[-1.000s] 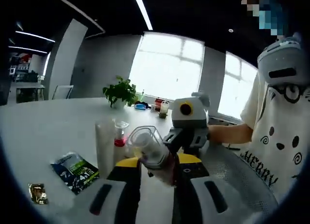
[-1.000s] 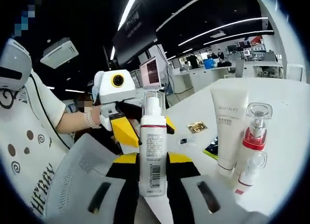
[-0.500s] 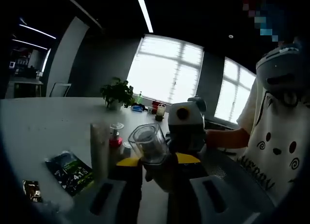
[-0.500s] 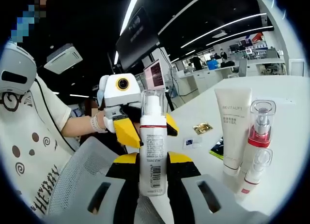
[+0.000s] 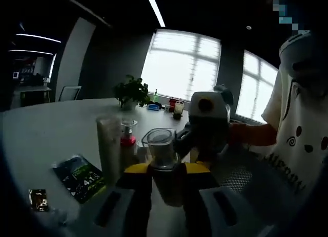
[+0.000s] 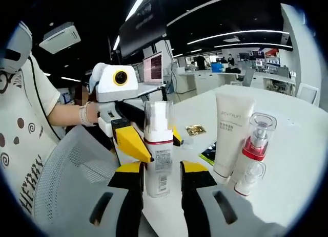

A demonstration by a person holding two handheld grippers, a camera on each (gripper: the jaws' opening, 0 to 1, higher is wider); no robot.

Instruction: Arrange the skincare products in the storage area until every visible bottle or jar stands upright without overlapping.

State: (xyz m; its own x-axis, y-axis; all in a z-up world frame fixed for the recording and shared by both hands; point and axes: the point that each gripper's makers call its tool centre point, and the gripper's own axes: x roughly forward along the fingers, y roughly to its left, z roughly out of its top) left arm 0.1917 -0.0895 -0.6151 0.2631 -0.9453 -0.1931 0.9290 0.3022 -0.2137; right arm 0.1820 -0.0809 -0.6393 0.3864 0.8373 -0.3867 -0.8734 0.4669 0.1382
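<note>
A white pump bottle (image 6: 158, 150) with a clear cap and a red band stands upright between my right gripper's (image 6: 162, 178) yellow-padded jaws, which are open with a small gap on each side. My left gripper (image 6: 152, 141) reaches in from the far side, its yellow jaws pressed on the bottle at the band. In the left gripper view the same bottle (image 5: 162, 154) sits between the left gripper's (image 5: 168, 176) own jaws. A white tube (image 6: 230, 132), a red-collared pump bottle (image 6: 254, 147) and a small bottle (image 6: 248, 178) stand upright to the right.
Two sachets (image 5: 79, 176) (image 5: 38, 198) lie flat on the white table (image 5: 46, 132) near the tube (image 5: 108, 147). A mesh chair back (image 6: 61, 175) is close on the left. A person's sleeve and hand hold each gripper. A potted plant (image 5: 132, 92) stands far back.
The right gripper's jaws have spread slightly off the bottle. The left gripper has closed in around it, and in the left gripper view the bottle has gone from tilted to upright.
</note>
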